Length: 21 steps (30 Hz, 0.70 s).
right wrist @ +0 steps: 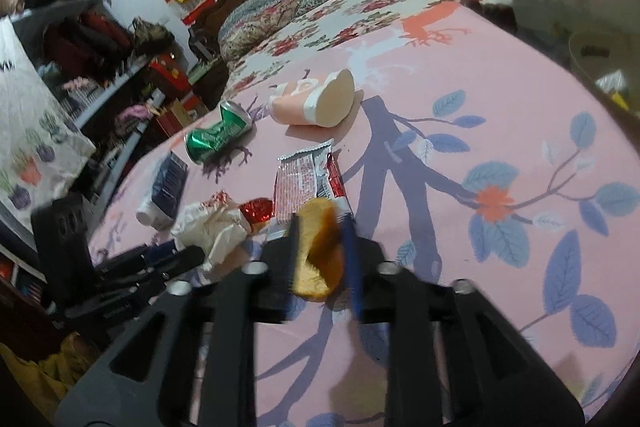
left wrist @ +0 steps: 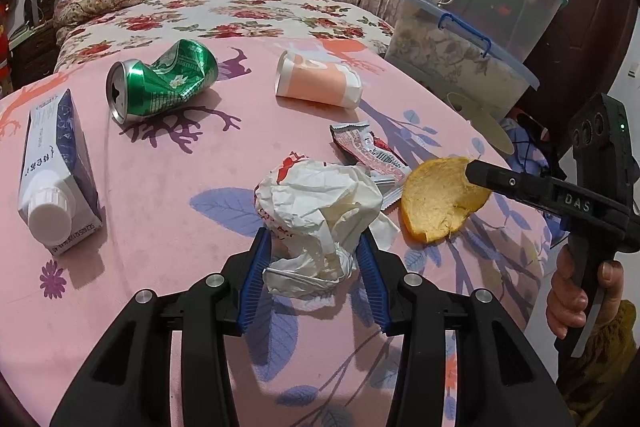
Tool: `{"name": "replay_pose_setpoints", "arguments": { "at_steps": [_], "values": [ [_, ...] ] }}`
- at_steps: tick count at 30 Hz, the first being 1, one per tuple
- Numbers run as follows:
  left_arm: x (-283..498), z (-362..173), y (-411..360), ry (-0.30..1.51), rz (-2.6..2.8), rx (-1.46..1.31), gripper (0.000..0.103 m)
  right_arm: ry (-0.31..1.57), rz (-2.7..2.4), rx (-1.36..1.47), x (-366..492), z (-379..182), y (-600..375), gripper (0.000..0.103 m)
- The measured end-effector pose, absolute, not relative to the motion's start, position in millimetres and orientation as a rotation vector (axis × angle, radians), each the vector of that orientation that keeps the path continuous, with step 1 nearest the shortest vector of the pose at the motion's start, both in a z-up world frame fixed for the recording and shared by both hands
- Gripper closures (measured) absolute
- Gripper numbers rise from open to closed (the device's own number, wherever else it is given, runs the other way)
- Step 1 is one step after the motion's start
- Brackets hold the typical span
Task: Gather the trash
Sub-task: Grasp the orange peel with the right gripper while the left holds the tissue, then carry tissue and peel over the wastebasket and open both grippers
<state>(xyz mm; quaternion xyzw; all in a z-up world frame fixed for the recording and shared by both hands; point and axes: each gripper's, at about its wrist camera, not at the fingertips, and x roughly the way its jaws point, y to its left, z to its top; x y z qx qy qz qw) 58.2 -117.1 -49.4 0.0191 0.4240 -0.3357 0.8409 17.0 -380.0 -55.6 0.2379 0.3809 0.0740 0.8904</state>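
We hold the left gripper (left wrist: pixel 314 255) angled down over the crumpled paper (left wrist: pixel 316 211), its blue pads (left wrist: pixel 256 259) set against the wad's two sides and gripping it. Our right gripper (left wrist: pixel 474 171) reaches in from the right of the crumpled paper, also tilted downward, with the orange peel (left wrist: pixel 440 199) standing between its fingers. Motion blur keeps us from telling whether those pads press on the peel. Our right hand (left wrist: pixel 576 291) wraps the gripper's handle, further right of the paper, with a yellow sleeve (left wrist: pixel 608 355) at the wrist.
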Motion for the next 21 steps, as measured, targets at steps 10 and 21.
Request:
{"name": "replay_pose_setpoints", "arguments": {
  "at_steps": [10, 21],
  "values": [
    [58.5, -49.3, -115.1, 0.897, -0.709, 0.032, 0.061, 0.613, 0.139, 0.544, -0.8, -26.1, -391.2, 0.077],
    [57.3, -48.7, -115.3, 0.897, -0.714, 0.030, 0.061, 0.664, 0.086, 0.574, -5.9, -39.6, -400.5, 0.025]
  ]
}}
